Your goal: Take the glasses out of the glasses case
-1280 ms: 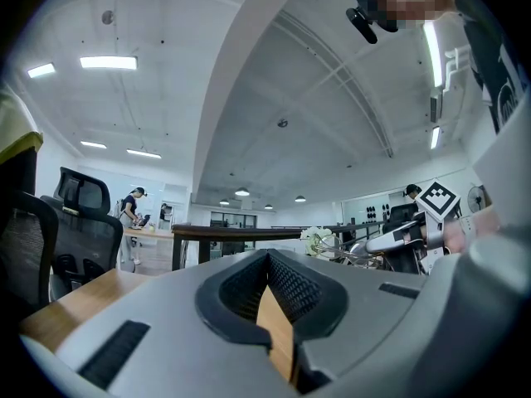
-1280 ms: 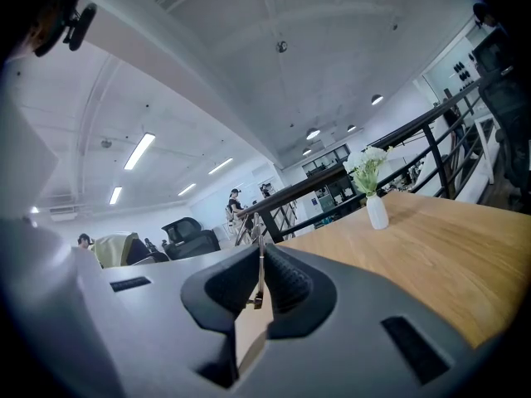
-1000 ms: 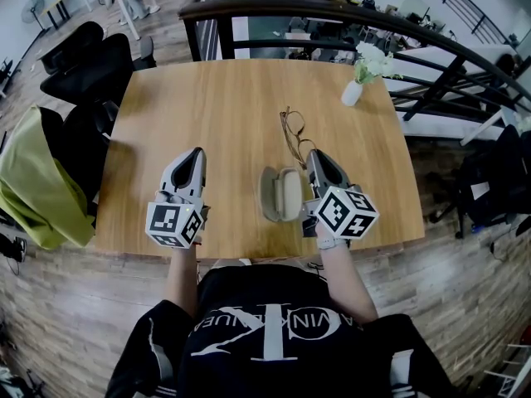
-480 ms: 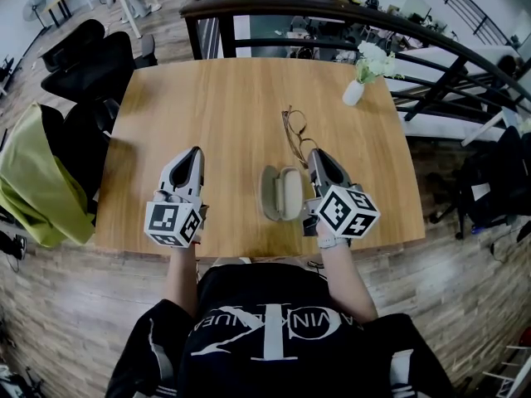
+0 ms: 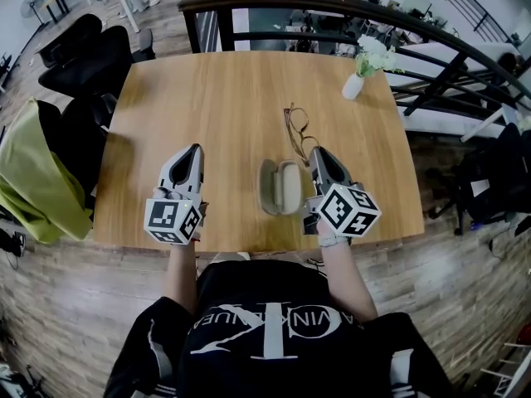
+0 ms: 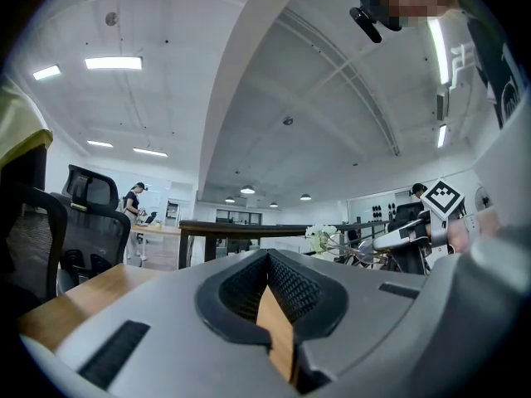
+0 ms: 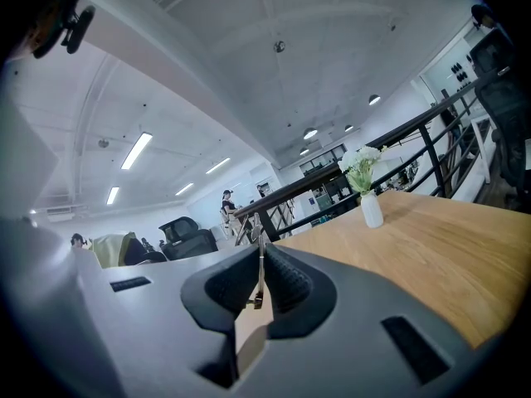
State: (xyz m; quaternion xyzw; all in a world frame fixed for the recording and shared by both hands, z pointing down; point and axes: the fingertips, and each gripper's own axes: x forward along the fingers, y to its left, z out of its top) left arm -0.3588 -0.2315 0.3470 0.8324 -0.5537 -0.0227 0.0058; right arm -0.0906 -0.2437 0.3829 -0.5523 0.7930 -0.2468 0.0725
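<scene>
Head view: the glasses (image 5: 294, 129) are found out of the glasses case (image 5: 282, 187), on the wooden table (image 5: 216, 98) just beyond it. The case is left open. The near end of the glasses is met by the tips of the right gripper (image 5: 314, 151). The left gripper (image 5: 196, 149) is held well left of the case.

Left gripper view: the jaws are clenched together on nothing, and table wood is seen beneath them.

Right gripper view: the pads are clamped on a thin metal temple (image 7: 260, 274). A vase (image 7: 371, 209) of white flowers is noted farther along the table.
</scene>
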